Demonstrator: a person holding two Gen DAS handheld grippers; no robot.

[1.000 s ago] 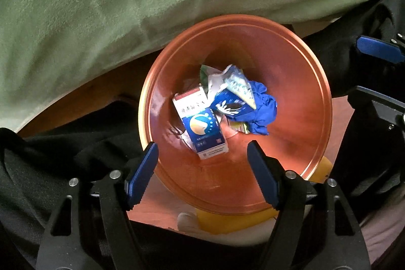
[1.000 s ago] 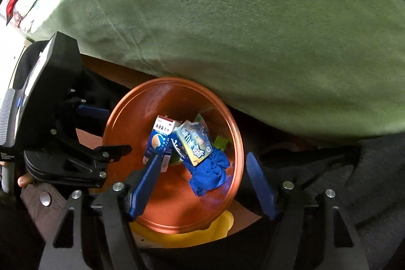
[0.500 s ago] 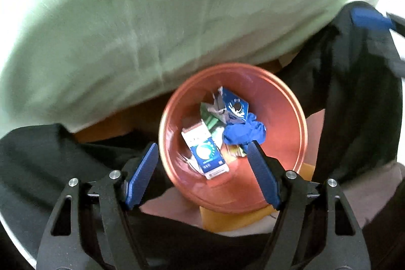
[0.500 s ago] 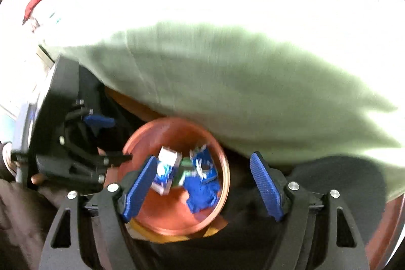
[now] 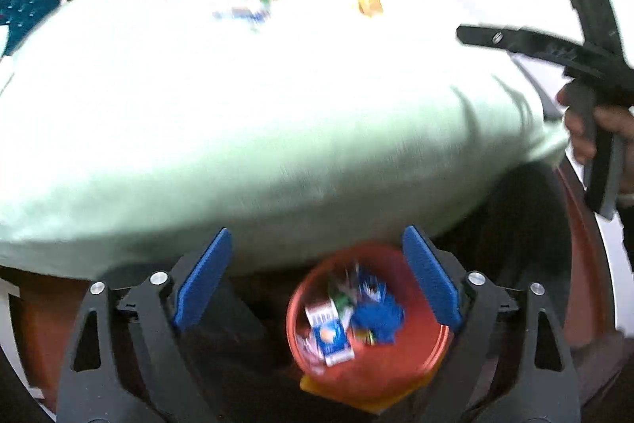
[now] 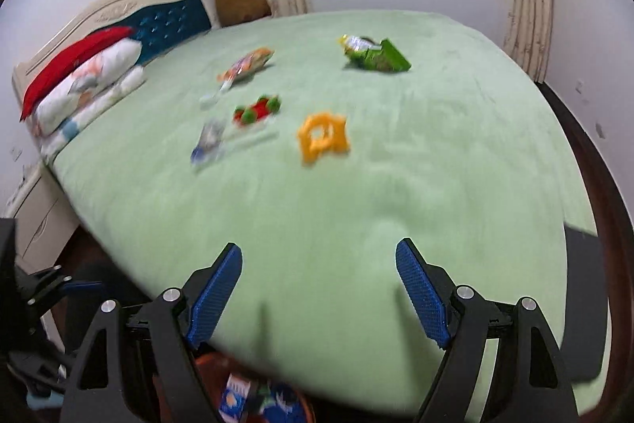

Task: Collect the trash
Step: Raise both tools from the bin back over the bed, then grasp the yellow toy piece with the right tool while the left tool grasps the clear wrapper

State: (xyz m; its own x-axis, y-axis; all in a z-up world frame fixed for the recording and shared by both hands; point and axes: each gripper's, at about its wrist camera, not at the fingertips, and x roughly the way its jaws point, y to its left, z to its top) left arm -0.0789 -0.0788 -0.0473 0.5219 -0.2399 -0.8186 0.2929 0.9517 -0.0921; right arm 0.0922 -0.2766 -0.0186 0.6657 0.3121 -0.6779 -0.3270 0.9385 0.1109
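While both tools' jaws are opening with nothing between them, the right tool [image 6: 317,292] should reach ahead for the yellow wrapper [image 6: 323,137] on the bed [image 6: 455,165], the bin [image 5: 368,375] below.

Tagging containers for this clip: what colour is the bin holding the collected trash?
Orange-red bin, clearest in the left wrist view.

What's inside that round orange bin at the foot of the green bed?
The round orange bin holds a blue-and-white carton, a crumpled blue cloth and a few blurred wrappers. Whatever lies beneath that pile is covered.
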